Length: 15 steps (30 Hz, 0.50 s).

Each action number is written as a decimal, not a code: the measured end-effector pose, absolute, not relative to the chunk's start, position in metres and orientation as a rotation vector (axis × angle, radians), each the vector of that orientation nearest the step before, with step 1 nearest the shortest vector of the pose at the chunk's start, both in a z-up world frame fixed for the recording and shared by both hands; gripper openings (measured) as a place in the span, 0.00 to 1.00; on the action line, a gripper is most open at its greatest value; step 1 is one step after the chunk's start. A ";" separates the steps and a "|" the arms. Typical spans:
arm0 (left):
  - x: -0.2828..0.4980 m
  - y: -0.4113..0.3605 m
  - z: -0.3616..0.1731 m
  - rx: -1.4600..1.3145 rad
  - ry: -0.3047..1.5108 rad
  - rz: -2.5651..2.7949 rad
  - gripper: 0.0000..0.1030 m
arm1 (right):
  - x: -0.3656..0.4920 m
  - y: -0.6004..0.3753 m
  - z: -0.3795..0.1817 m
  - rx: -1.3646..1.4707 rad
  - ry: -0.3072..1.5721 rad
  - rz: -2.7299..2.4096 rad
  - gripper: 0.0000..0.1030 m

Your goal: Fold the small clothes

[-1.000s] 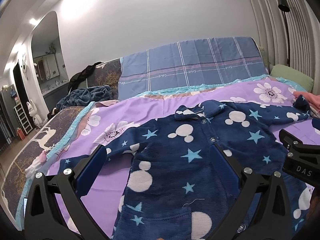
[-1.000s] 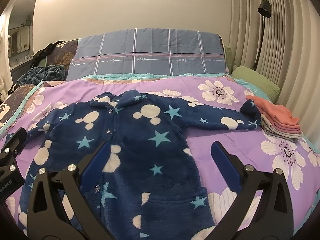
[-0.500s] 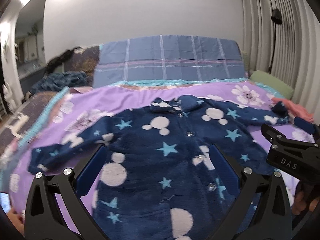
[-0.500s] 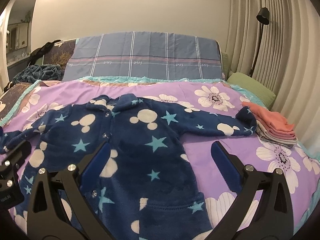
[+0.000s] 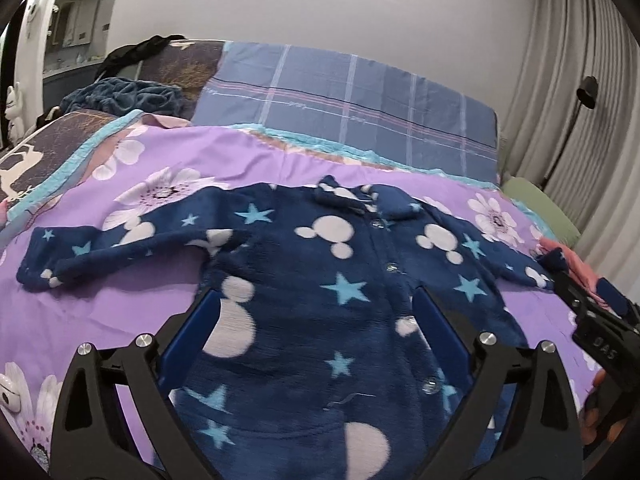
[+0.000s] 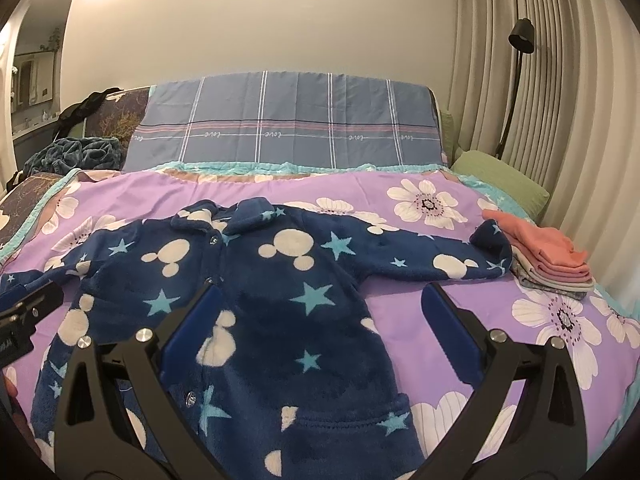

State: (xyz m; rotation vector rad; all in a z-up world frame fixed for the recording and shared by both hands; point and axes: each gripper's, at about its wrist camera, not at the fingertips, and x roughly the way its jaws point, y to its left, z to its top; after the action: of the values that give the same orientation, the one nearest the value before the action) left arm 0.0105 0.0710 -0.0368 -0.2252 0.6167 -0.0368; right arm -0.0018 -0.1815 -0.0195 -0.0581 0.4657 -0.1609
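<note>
A small navy fleece jacket (image 5: 320, 280) (image 6: 256, 304) with stars and white mouse heads lies flat and buttoned on the purple flowered bedspread (image 5: 132, 308) (image 6: 400, 312), both sleeves spread out. My left gripper (image 5: 316, 320) hovers open above the jacket's left half, nothing between its blue pads. My right gripper (image 6: 320, 316) hovers open over the jacket's right side, also holding nothing. In the left wrist view the right gripper's body shows at the right edge, and in the right wrist view the left gripper's body shows at the left edge.
A stack of folded pink and grey clothes (image 6: 548, 256) lies beside the right sleeve cuff. A blue plaid pillow (image 6: 288, 128), a green cushion (image 6: 500, 184) and a dark blanket heap (image 5: 124, 96) line the bed's head. Curtains and a floor lamp (image 6: 520, 36) stand to the right.
The left wrist view has swung left and tilted, so the left sleeve now shows in full. The right wrist view has barely shifted. The jacket lies as before.
</note>
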 end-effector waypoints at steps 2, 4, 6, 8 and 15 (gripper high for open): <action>0.014 0.082 -0.041 -0.242 0.629 -0.015 0.95 | -0.001 -0.182 -0.021 -0.060 0.469 -0.155 0.98; 0.019 0.104 -0.050 -0.307 0.659 -0.001 0.95 | -0.001 -0.184 -0.024 -0.053 0.474 -0.157 0.96; 0.022 0.122 -0.060 -0.371 0.681 0.003 0.94 | 0.000 -0.187 -0.027 -0.050 0.479 -0.165 0.91; 0.023 0.144 -0.072 -0.445 0.703 0.014 0.91 | 0.001 -0.194 -0.033 -0.049 0.488 -0.184 0.79; 0.024 0.234 -0.114 -0.712 0.747 0.122 0.50 | 0.011 -0.221 -0.052 -0.005 0.582 -0.196 0.11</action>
State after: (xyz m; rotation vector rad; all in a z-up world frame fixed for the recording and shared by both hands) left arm 0.0237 0.2338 -0.1143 -0.7116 0.7466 0.1221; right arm 0.0108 -0.2208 -0.0525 -0.0053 0.5823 -0.1955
